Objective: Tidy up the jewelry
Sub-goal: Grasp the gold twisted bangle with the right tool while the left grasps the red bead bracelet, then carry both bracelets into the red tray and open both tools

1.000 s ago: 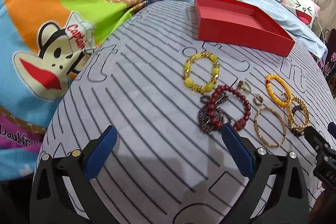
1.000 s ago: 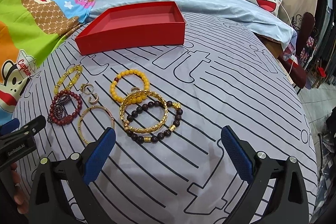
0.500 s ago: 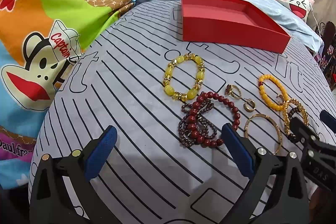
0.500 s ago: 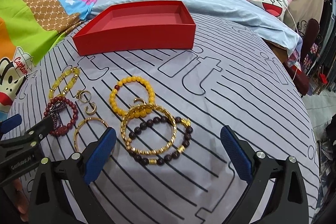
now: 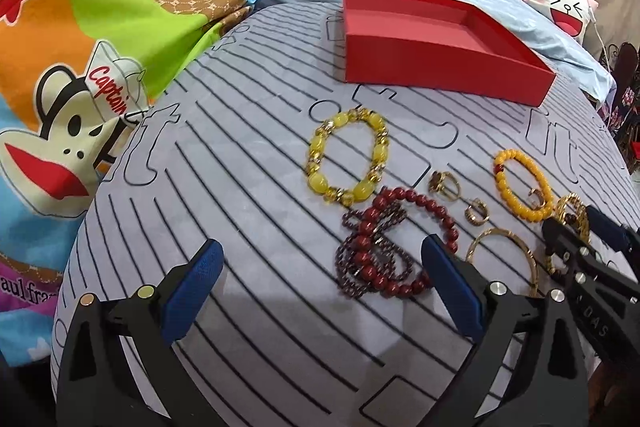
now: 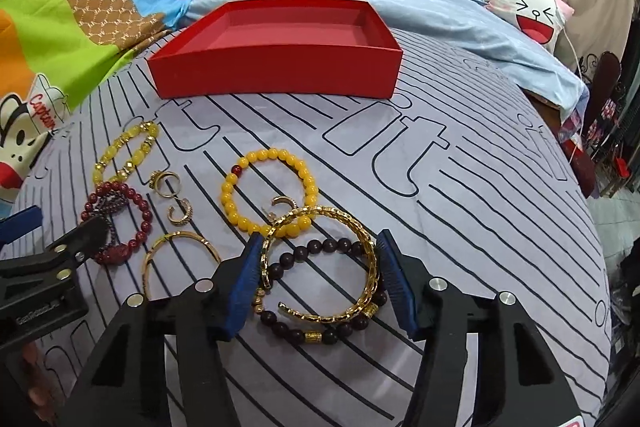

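Observation:
Several bracelets lie on a striped grey cloth (image 6: 460, 227) in front of a red box (image 6: 280, 75). My right gripper (image 6: 318, 283) is closing. Its blue pads (image 6: 244, 283) stand against the two sides of a gold chain bangle (image 6: 332, 213), which lies over a dark bead bracelet (image 6: 280, 325). An orange bead bracelet (image 6: 228, 195) touches the bangle's far edge. My left gripper (image 5: 320, 287) is open above bare cloth. A dark red bead bracelet (image 5: 400, 195) lies beside its right finger. Further left is a yellow-green bead bracelet (image 5: 320, 183).
A thin gold bangle (image 6: 176, 237) and two small gold rings (image 6: 164, 183) lie between the two grippers. A cartoon blanket (image 5: 80, 67) rises on the left, a blue sheet (image 6: 440, 7) and a pink cushion (image 6: 532, 11) lie behind. The cloth's right half (image 6: 500, 187) is bare.
The right jaws have narrowed from wide open to the sides of the gold chain bangle. Both grippers have edged closer to the jewelry; the left jaws are as wide as before.

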Action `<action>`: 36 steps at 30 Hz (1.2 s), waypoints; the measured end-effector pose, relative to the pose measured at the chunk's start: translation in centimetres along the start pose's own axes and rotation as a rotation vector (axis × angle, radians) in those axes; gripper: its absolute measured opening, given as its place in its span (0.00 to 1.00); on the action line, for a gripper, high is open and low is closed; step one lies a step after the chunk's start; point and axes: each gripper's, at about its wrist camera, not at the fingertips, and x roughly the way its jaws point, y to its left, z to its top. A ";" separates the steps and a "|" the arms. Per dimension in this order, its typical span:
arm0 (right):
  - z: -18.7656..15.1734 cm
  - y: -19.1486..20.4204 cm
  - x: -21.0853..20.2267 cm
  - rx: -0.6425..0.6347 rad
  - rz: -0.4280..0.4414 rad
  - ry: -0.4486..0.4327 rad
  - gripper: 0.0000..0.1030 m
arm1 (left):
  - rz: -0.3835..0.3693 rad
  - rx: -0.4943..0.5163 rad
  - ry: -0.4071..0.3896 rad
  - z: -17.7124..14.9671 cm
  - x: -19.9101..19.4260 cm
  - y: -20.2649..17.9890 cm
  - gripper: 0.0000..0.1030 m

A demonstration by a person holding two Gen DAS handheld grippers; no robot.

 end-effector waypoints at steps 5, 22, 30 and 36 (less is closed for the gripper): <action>-0.1 -0.4 -0.6 0.018 0.013 -0.005 0.54 | -0.042 0.008 0.011 0.5 0.6 -0.5 0.68; -0.3 -0.9 -2.0 0.031 0.037 -0.015 0.54 | -0.153 0.043 0.003 0.8 -0.7 -1.4 0.07; 0.2 -0.7 -3.3 0.024 0.058 -0.042 0.54 | -0.200 0.044 -0.042 1.7 -3.4 -1.8 0.07; 1.5 -1.0 -4.0 0.022 0.084 -0.058 0.54 | -0.224 0.063 -0.066 3.3 -5.1 -2.7 0.07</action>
